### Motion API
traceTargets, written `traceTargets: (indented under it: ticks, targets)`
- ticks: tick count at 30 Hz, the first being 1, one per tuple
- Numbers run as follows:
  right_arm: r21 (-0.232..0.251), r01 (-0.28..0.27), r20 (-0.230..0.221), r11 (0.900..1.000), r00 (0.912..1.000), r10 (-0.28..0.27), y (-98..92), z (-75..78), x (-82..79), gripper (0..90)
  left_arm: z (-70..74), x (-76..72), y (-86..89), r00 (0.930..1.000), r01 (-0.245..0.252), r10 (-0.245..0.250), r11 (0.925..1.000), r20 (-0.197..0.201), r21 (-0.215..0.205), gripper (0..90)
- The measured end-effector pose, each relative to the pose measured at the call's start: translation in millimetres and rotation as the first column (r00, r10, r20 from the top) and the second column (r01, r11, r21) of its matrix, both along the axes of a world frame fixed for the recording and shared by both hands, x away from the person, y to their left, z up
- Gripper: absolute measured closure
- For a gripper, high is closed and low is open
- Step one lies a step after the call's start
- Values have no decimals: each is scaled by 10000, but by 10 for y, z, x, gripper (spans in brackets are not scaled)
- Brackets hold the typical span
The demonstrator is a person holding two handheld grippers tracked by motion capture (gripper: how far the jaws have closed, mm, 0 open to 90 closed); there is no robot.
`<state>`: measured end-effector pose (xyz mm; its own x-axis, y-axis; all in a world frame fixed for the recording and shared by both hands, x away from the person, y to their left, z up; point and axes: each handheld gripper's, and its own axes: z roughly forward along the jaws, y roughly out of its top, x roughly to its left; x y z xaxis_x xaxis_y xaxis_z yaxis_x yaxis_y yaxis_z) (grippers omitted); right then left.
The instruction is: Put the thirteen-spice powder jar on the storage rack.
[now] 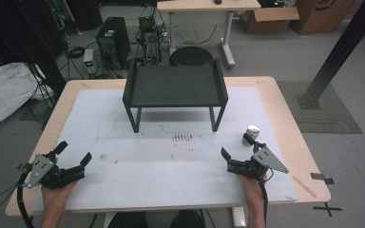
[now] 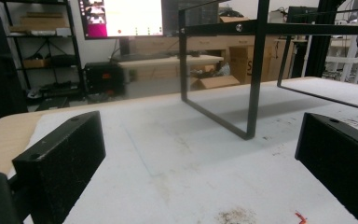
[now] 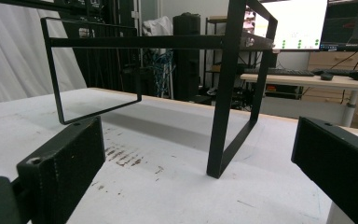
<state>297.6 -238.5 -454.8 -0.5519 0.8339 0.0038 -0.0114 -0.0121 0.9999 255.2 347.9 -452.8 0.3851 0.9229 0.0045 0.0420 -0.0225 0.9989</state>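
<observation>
Fig.: L gripper [image 1: 74, 152] & R gripper [image 1: 237, 152], both jaws spread, empty, resting at near table corners, likely a ready pose; black raised tray stand [image 1: 176, 86] centred; small white cylinder [image 1: 252, 132] beside R gripper.

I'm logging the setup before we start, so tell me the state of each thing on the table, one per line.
Left tool: open, holding nothing, low over the mat.
Right tool: open, holding nothing, low over the mat.
Black rack: upright on its legs, top shelf bare.
White cylinder: standing upright on the mat, just beyond the right tool, apart from the rack.
White mat: lying flat, stained near its middle.
</observation>
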Motion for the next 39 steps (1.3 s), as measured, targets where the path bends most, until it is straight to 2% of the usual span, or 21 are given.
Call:
traceTargets:
  ticks: [27, 39]
  targets:
    - [-52, 82, -27, 10000, 10000, -82, 7, 3, 3, 26, 0, 3, 2, 10000, -2, 2, 10000, -9, -57, 12]
    - [-22, 633, -127, 9980, 9979, -634, 20, 11, -8, 27, 0, 2, 3, 10000, -4, 4, 10000, 2, -78, 12]
